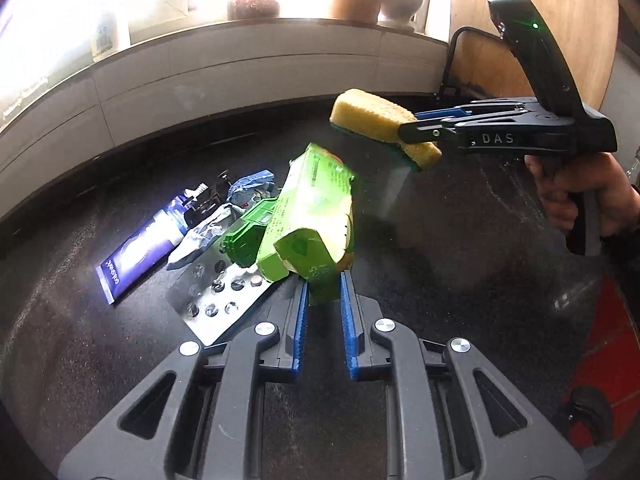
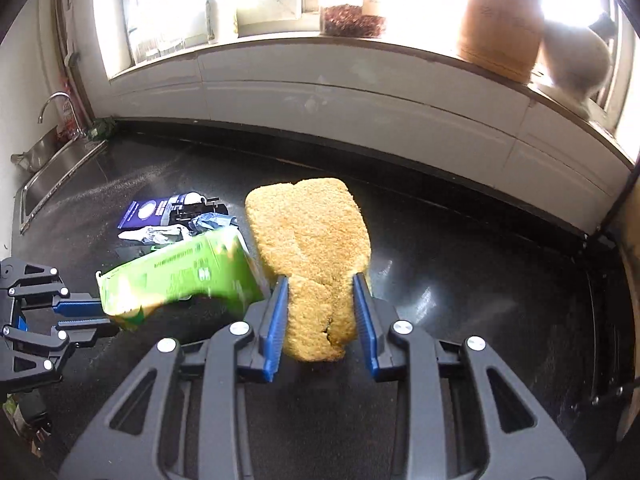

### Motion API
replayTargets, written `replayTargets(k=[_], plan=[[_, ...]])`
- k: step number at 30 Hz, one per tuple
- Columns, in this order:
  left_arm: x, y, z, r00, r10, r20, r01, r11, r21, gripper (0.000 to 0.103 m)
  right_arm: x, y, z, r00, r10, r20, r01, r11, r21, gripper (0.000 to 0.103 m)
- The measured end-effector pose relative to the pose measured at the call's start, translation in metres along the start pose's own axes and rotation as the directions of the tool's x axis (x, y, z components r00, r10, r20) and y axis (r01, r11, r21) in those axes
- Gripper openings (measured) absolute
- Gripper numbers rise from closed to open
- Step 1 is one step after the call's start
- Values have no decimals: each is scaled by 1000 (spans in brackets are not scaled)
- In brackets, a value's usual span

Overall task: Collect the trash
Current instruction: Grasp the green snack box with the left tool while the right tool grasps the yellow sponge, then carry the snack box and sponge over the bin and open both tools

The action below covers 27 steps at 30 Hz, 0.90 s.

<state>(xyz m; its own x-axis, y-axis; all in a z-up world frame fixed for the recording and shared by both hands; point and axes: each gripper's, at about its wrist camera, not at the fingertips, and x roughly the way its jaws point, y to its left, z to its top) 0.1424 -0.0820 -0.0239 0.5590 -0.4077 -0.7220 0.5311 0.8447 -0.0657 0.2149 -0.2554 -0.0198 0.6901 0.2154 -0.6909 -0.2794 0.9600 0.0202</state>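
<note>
My left gripper (image 1: 324, 285) is shut on the lower end of a crushed green carton (image 1: 312, 208), which is held tilted above the black counter (image 1: 460, 248). From the right wrist view the same carton (image 2: 180, 280) hangs from the left gripper (image 2: 100, 316) at the left. My right gripper (image 2: 320, 280) is shut on a yellow sponge (image 2: 312, 232), its blue pads squeezing the sponge's near end. In the left wrist view the sponge (image 1: 368, 114) sticks out left of the right gripper (image 1: 412, 130), raised above the counter with a green scouring layer underneath.
More litter lies on the counter at the left: a blue and white packet (image 1: 136, 248), a silver blister pack (image 1: 216, 304), crumpled wrappers (image 1: 250, 184) and a green plastic piece (image 1: 240, 236). A sink (image 2: 52, 172) is far left. Jars stand on the windowsill (image 2: 360, 46).
</note>
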Motion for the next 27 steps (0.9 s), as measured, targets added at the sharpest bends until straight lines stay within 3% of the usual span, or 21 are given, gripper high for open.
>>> replayTargets(k=[1, 5, 7, 11, 12, 13, 14, 15, 20, 21, 23, 24, 27], plan=[[-8, 1, -3, 1000, 5, 9, -5, 1000, -11, 0, -10, -2, -4, 1000, -7, 16, 7, 1000, 12, 31], [-30, -2, -20, 1000, 23, 17, -22, 998, -59, 0, -43, -7, -23, 999, -17, 41, 15, 998, 55, 30], [-37, -1, -29, 1000, -7, 13, 8, 996, -93, 0, -52, -2, -34, 999, -7, 33, 5, 998, 60, 30], [-39, -9, -21, 1000, 13, 28, -11, 997, -81, 5, -73, 5, -59, 999, 13, 33, -16, 997, 82, 30], [-35, -11, -15, 999, 17, 31, -14, 996, -84, 20, -77, 5, -63, 999, 12, 35, -16, 995, 94, 30], [-29, -13, -10, 999, 13, 31, -10, 996, -90, 58, -83, 4, -69, 999, 11, 36, -15, 994, 107, 30], [-24, -15, -6, 999, 20, 35, -17, 996, -91, 75, -88, 3, -74, 999, 13, 38, -18, 992, 122, 30], [-19, -19, -3, 997, 43, 58, -38, 996, -82, 83, -92, 2, -78, 999, 18, 39, -23, 990, 138, 30], [27, -39, 11, 1000, 13, -7, -14, 1000, -16, 82, -108, -1, -101, 999, 15, 34, -21, 985, 172, 30], [38, -42, 12, 1000, 10, -28, -11, 1000, -10, 79, -110, -1, -105, 999, 14, 32, -19, 984, 176, 30], [54, -43, 12, 998, 17, -61, -18, 1000, -18, 63, -112, -3, -111, 1000, 11, 28, -16, 982, 189, 30], [61, -41, 13, 997, 6, -74, -9, 999, -39, 40, -113, -3, -113, 1000, 10, 26, -15, 981, 194, 30], [60, -34, 11, 996, -33, -77, 24, 993, -114, 37, -115, -2, -117, 1000, 5, 27, -10, 981, 194, 30]])
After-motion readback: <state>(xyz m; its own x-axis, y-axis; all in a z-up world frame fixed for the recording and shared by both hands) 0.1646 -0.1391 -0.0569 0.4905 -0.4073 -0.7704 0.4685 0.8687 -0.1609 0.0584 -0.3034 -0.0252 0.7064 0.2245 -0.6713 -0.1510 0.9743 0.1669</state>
